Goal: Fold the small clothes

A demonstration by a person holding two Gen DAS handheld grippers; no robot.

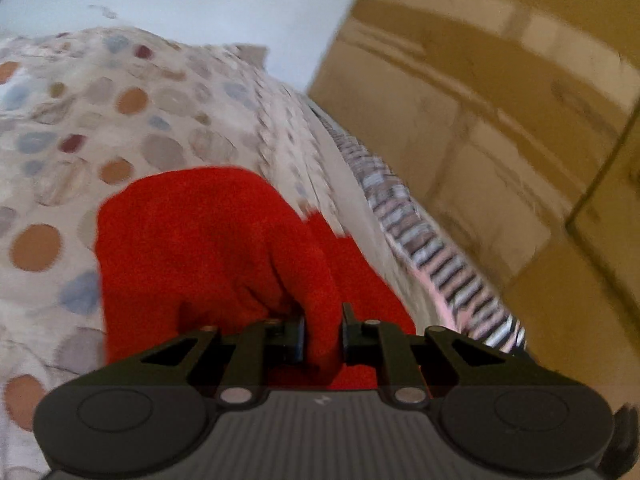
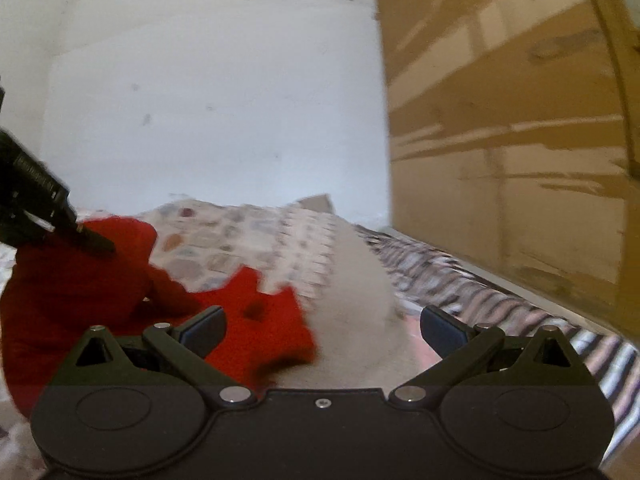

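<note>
1. Left gripper (image 1: 323, 334), at the bottom centre of the left wrist view: fingers pressed in on a bunched fold of the red garment (image 1: 208, 248), cloth filling the narrow gap between the pads.
2. Right gripper (image 2: 323, 326), at the bottom centre of the right wrist view: fingers spread wide, nothing between them, poised low over the bedding.
3. Red garment (image 2: 80, 296): seen in the lower left of the right wrist view, partly lifted and draped, with a jagged free edge spread toward the frame's centre just beside the right gripper's left finger (image 2: 204, 326). Rested otherwise on the dotted bedspread (image 1: 132, 100).
4. Left gripper also showed as a dark shape at the left edge of the right wrist view (image 2: 36, 208), its tip at the raised top of the cloth.
5. Striped fabric (image 1: 420, 248) ran along the bed's edge toward the right; a brown cardboard box (image 2: 512, 120) filled the upper right, a pale wall (image 2: 220, 80) the upper middle.
6. Handling, judged: soft, light, fleecy-looking, no stiffness; likely to sag and bunch rather than hold a crease, not slippery, not fragile.
7. Hold, judged: best taken at the loose free edge or a corner near the frame's centre, pinched through a single layer, opposite the left grip, so the cloth could be stretched flat.
8. Both views blurred; exact garment type impossible to tell.
</note>
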